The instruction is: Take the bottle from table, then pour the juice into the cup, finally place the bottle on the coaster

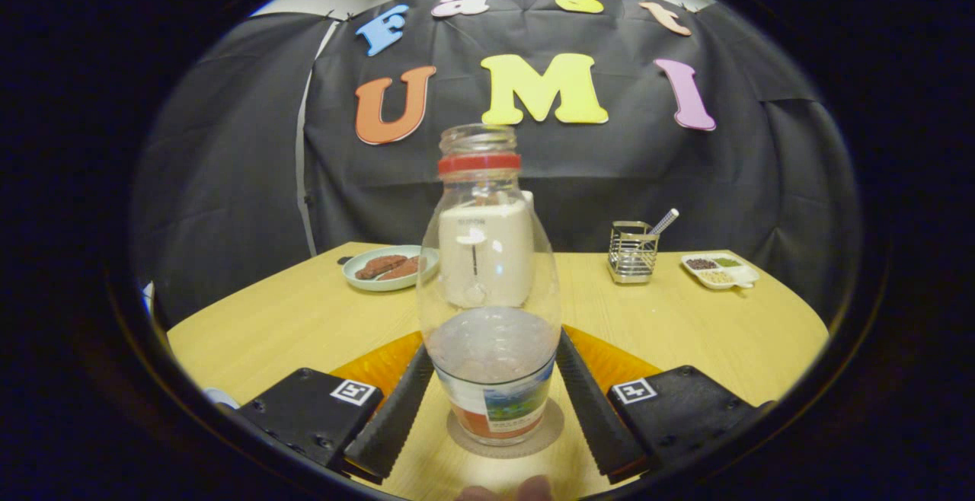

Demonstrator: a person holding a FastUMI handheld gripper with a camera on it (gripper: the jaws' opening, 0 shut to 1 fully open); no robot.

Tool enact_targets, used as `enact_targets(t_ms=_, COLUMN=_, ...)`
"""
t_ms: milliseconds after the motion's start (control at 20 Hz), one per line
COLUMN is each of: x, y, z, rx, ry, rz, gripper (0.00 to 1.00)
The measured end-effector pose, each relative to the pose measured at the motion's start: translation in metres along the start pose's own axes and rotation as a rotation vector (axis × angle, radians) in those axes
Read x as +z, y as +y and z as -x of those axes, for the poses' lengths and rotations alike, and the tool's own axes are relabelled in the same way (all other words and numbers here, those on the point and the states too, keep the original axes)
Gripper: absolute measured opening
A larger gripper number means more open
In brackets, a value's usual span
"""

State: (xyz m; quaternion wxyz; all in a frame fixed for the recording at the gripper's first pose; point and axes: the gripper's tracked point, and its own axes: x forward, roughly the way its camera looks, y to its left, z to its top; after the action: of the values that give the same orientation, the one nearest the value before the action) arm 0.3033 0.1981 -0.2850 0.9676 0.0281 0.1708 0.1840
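Note:
A clear glass bottle [489, 288] with a red neck ring and no cap stands upright between my fingers. Its base rests on a round coaster [545, 434] on the wooden table. A little pale liquid lies in its lower part, above a coloured label. My gripper [493, 356] is shut on the bottle, with both fingertips [415, 379] pressed against its sides at the widest part. A white cup-like vessel [486, 257] stands beyond the bottle and shows through the glass.
An orange mat [381, 364] lies under the fingers on both sides. Further back are a pale green plate of brown food [388, 266], a wire holder with a utensil [633, 251] and a white divided dish [719, 269]. Black cloth walls the table [731, 333].

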Motion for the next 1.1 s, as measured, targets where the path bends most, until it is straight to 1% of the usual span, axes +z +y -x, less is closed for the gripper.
enact_targets(t_ms=200, x=0.035, y=0.004, z=0.018, rx=-0.007, ry=-0.073, rz=0.018, gripper=1.0)
enact_targets(t_ms=350, x=0.067, y=0.009, z=0.037, rx=-0.012, ry=-0.124, rz=0.051, gripper=1.0)
enact_targets(t_ms=550, x=0.11, y=0.018, z=0.074, rx=-0.021, ry=-0.2, rz=0.054, gripper=1.0)
enact_targets(t_ms=650, x=0.133, y=0.016, z=0.1, rx=-0.051, ry=-0.237, rz=0.075, gripper=1.0)
enact_targets(t_ms=750, x=0.161, y=0.02, z=0.134, rx=-0.064, ry=-0.292, rz=0.071, gripper=1.0)
enact_targets(t_ms=850, x=0.189, y=0.017, z=0.173, rx=-0.104, ry=-0.335, rz=0.083, gripper=1.0)
enact_targets(t_ms=900, x=0.203, y=0.019, z=0.193, rx=-0.11, ry=-0.366, rz=0.085, gripper=1.0)
enact_targets(t_ms=1050, x=0.226, y=0.018, z=0.25, rx=-0.143, ry=-0.401, rz=0.094, gripper=0.99)
enact_targets(t_ms=1100, x=0.228, y=0.019, z=0.266, rx=-0.147, ry=-0.391, rz=0.1, gripper=1.0)
